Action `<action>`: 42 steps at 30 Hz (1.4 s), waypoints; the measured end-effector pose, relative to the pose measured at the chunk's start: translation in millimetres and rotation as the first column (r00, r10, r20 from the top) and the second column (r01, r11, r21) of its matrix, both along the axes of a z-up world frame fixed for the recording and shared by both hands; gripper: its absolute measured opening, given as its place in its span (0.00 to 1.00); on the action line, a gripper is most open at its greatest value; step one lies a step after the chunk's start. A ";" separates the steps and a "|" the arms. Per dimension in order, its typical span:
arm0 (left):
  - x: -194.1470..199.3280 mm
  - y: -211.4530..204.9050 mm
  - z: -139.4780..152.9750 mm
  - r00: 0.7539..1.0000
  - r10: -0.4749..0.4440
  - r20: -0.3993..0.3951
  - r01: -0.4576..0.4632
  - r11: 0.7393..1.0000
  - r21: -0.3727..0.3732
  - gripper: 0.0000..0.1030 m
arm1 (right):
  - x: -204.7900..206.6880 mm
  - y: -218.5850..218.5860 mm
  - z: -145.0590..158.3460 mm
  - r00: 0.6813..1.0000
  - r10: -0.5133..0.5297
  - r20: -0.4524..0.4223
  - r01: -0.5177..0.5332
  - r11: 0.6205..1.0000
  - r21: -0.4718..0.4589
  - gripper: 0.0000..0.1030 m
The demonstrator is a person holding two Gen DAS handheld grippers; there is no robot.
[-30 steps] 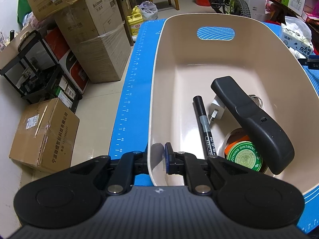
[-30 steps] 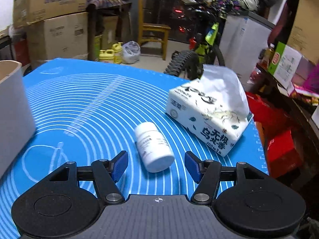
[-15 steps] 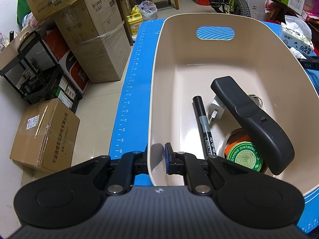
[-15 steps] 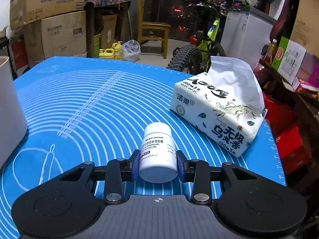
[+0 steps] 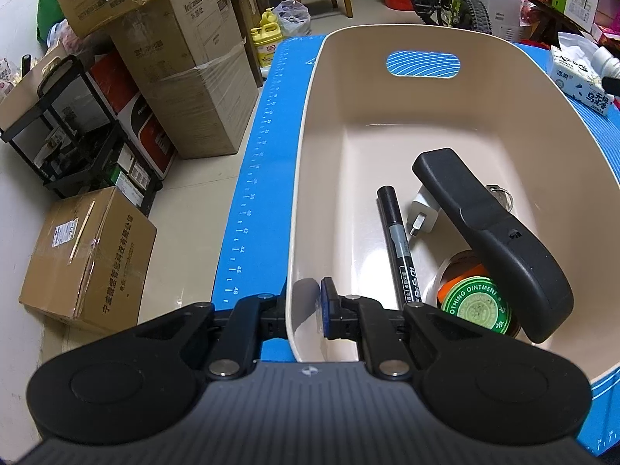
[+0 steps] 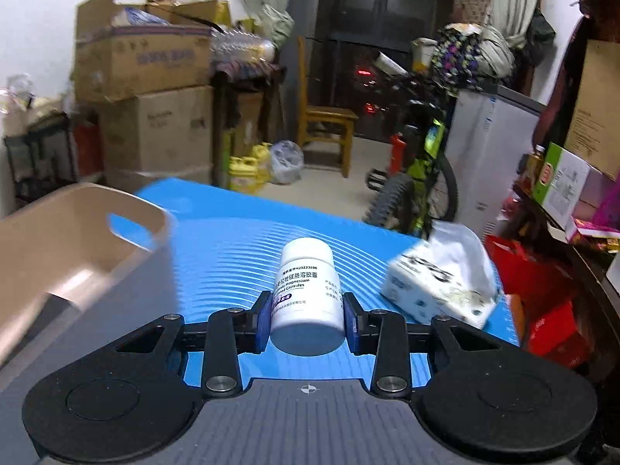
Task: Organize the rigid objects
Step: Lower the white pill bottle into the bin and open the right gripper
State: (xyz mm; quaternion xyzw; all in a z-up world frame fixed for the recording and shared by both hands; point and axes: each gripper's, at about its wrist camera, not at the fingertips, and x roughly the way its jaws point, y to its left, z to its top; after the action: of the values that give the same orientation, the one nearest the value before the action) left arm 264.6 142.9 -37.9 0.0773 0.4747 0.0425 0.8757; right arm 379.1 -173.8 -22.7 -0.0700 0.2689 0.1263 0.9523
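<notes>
My right gripper (image 6: 306, 319) is shut on a white pill bottle (image 6: 306, 290) and holds it above the blue mat (image 6: 240, 240). The bottle also shows at the far right of the left wrist view (image 5: 606, 62). My left gripper (image 5: 304, 312) is shut on the near wall of the beige bin (image 5: 306, 178). In the bin lie a black marker (image 5: 399, 248), a white plug (image 5: 422, 213), a black handle-shaped object (image 5: 492, 244) and a green ointment tin (image 5: 474, 306). The bin stands left of the bottle in the right wrist view (image 6: 69, 240).
A tissue pack (image 6: 441, 283) lies on the mat to the right; it also shows in the left wrist view (image 5: 579, 77). Cardboard boxes (image 5: 186, 77) and a black rack (image 5: 73, 128) stand on the floor left of the table. A bicycle (image 6: 418, 178) and a chair (image 6: 325, 131) are beyond.
My right gripper closed on the pill bottle, lifted it off the mat and swung toward the bin. My left gripper kept its hold on the bin wall.
</notes>
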 end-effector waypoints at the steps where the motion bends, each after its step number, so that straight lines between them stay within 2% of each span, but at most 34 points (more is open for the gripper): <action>1: 0.0 0.0 0.2 1.000 0.001 0.000 -0.001 1.000 0.000 0.14 | -7.1 7.5 6.1 1.000 0.017 0.002 -0.017 1.000 0.009 0.43; 7: -1.2 -1.0 1.1 1.000 0.006 0.005 -0.006 1.000 0.003 0.14 | -41.3 53.5 33.5 0.990 0.143 0.003 -0.143 0.988 0.057 0.43; 13: -1.0 0.3 0.9 1.000 0.009 0.007 -0.009 1.000 -0.004 0.14 | -65.0 97.3 37.3 0.973 0.229 -0.027 -0.227 0.972 0.068 0.43; 28: -0.6 0.2 -1.1 1.000 0.013 0.021 -0.013 1.000 -0.002 0.14 | -75.8 159.3 -0.4 0.937 0.268 -0.225 -0.268 0.963 0.032 0.43; 30: -0.9 0.0 -1.0 1.000 0.011 0.026 -0.011 1.000 0.003 0.14 | -78.5 161.9 -3.2 0.938 0.269 -0.220 -0.271 0.962 0.023 0.43; 33: -1.7 -0.8 -0.9 0.999 0.014 0.034 -0.014 1.000 0.005 0.14 | -82.2 160.6 -1.2 0.942 0.257 -0.216 -0.255 0.966 0.039 0.51; 35: -3.1 -2.3 -0.7 0.999 0.013 0.038 -0.013 1.000 0.003 0.19 | -83.7 155.4 3.0 0.943 0.251 -0.219 -0.239 0.968 0.082 0.56; 37: -4.9 -4.4 1.6 0.999 0.011 0.047 -0.011 1.000 0.003 0.26 | -87.6 148.9 8.1 0.951 0.231 -0.206 -0.214 0.971 0.103 0.67; 38: -6.4 -5.6 3.7 0.998 0.010 0.056 -0.010 1.000 0.003 0.29 | -90.3 145.4 11.8 0.955 0.224 -0.194 -0.206 0.972 0.110 0.67; 42: -14.1 -10.5 15.6 0.995 0.006 0.101 -0.006 1.000 0.000 0.61 | -100.9 136.2 24.6 0.967 0.193 -0.167 -0.175 0.978 0.117 0.75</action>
State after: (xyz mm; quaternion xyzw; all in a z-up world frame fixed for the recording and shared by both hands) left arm 250.5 132.4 -22.4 0.0738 0.4299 0.0492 0.8985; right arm 278.2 -37.7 1.8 -0.0346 0.3380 0.2334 0.9111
